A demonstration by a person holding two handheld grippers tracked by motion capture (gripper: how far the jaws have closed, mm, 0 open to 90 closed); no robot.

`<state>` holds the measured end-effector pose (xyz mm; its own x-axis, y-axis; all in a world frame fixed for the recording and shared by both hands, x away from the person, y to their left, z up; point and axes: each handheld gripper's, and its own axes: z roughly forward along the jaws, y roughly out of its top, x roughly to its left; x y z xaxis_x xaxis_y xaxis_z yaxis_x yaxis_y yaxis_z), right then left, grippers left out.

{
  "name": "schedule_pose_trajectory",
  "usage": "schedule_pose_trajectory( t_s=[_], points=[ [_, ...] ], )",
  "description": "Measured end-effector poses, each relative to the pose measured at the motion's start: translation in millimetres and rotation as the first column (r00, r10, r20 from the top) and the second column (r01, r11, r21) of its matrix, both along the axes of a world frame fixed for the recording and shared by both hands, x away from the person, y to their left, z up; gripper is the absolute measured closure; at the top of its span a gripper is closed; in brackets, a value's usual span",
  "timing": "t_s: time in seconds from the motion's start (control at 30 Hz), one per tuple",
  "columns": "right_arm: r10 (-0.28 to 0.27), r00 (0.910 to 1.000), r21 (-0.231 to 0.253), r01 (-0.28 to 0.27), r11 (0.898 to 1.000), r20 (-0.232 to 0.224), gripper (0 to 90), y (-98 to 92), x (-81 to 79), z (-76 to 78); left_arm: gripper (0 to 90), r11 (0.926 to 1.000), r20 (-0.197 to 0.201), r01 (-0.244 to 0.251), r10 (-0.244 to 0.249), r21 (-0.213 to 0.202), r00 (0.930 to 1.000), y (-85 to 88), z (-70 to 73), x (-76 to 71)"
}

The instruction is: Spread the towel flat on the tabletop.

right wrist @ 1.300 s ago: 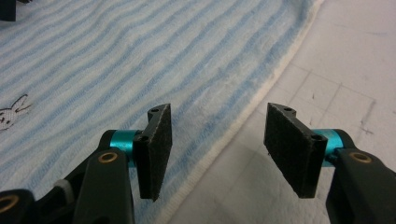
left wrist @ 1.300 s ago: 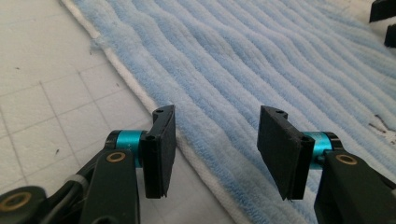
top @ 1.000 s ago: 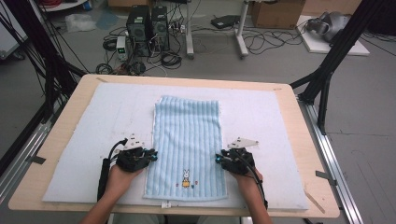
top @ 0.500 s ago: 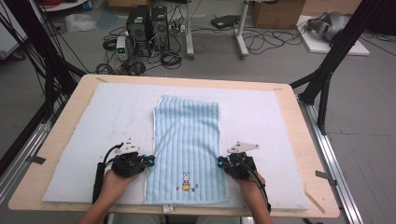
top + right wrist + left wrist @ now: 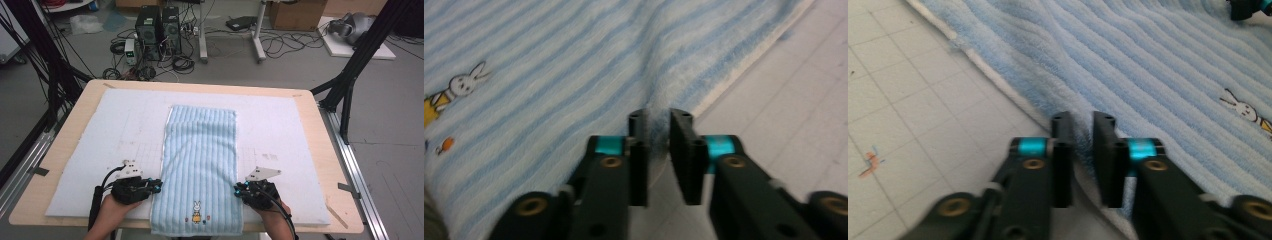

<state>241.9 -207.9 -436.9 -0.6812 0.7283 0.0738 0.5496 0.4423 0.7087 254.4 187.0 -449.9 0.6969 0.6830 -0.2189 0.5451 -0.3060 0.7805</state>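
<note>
A light blue striped towel (image 5: 200, 150) with a small rabbit picture (image 5: 196, 212) lies lengthwise on the white mat (image 5: 110, 130), its near end hanging over the table's front edge. My left gripper (image 5: 156, 186) is at the towel's left edge and my right gripper (image 5: 239, 190) at its right edge. In the left gripper view the jaws (image 5: 1082, 125) stand slightly apart over the towel (image 5: 1148, 65) hem; they have just been opening. In the right gripper view the jaws (image 5: 658, 120) have also just been opening, with a raised fold of towel (image 5: 549, 60) loosely between them.
The mat covers most of the wooden table (image 5: 70, 135). Black frame posts (image 5: 345, 85) stand at the table's far corners. Computers (image 5: 155, 25) and cables lie on the floor beyond. My right gripper's tip (image 5: 1243, 7) shows at the top right of the left gripper view.
Both grippers have moved toward the table's near edge, and the towel has slid with them so its near end now overhangs the front edge.
</note>
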Motion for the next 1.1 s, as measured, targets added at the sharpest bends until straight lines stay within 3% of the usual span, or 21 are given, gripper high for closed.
schedule_pose_trajectory(
  t_s=[0.1, 0.23, 0.43, 0.5, 0.6, 0.7, 0.87, 1.0, 1.03, 1.1],
  points=[
    [-0.051, 0.9985, 0.054, 0.050, 0.997, 0.018, 59.5, -1.3, 8.4, 3.4, 54.5, 0.9973, 0.020, -0.064, 0.065, -0.034, 0.9977, 3.7, 4.0, 7.9],
    [-0.033, 0.9978, 0.071, 0.029, 0.997, 0.058, 60.4, 11.5, 20.5, 5.2, 51.7, 0.9944, 0.047, -0.087, 0.090, -0.060, 0.9948, 5.2, 12.4, 21.2],
    [0.028, 0.9981, 0.030, -0.030, 0.999, 0.055, 67.4, 38.0, 37.8, -4.7, 51.1, 0.9900, 0.059, -0.115, 0.120, -0.081, 0.9910, 5.2, 20.6, 39.0],
    [0.049, 0.9973, -0.003, -0.049, 0.999, 0.055, 73.9, 43.0, 38.5, -9.3, 51.2, 0.9899, 0.057, -0.115, 0.120, -0.083, 0.9912, 5.6, 20.6, 41.9],
    [0.071, 0.9972, 0.001, -0.071, 0.997, 0.023, 85.9, 40.5, 37.9, -7.5, 51.8, 0.9922, 0.050, -0.093, 0.097, -0.083, 0.9940, 2.3, 17.8, 40.8],
    [0.128, 0.9917, 0.001, -0.128, 0.992, -0.010, 86.3, 36.7, 35.2, -5.1, 55.7, 0.9970, 0.044, -0.038, 0.041, -0.068, 0.9982, -6.4, 12.9, 36.5],
    [0.194, 0.9792, 0.077, -0.189, 0.979, -0.060, 82.5, 24.7, 29.0, -7.0, 56.7, 0.9989, 0.032, 0.028, -0.026, -0.038, 0.9991, -21.6, 6.4, 33.7],
    [0.154, 0.9874, 0.115, -0.149, 0.982, -0.035, 63.6, 20.5, 29.5, -5.3, 55.3, 0.9987, 0.009, 0.051, -0.051, 0.008, 0.9986, -31.2, 0.4, 33.1],
    [0.130, 0.9912, 0.124, -0.127, 0.984, -0.022, 61.8, 19.3, 29.5, -3.7, 56.0, 0.9983, 0.022, 0.052, -0.053, 0.024, 0.9984, -32.5, -0.5, 31.8],
    [0.080, 0.9968, 0.125, -0.080, 0.989, 0.005, 59.2, 16.9, 30.7, -1.2, 66.4, 0.9974, 0.049, 0.028, -0.031, 0.066, 0.9983, -33.0, 0.4, 29.0]
  ],
)
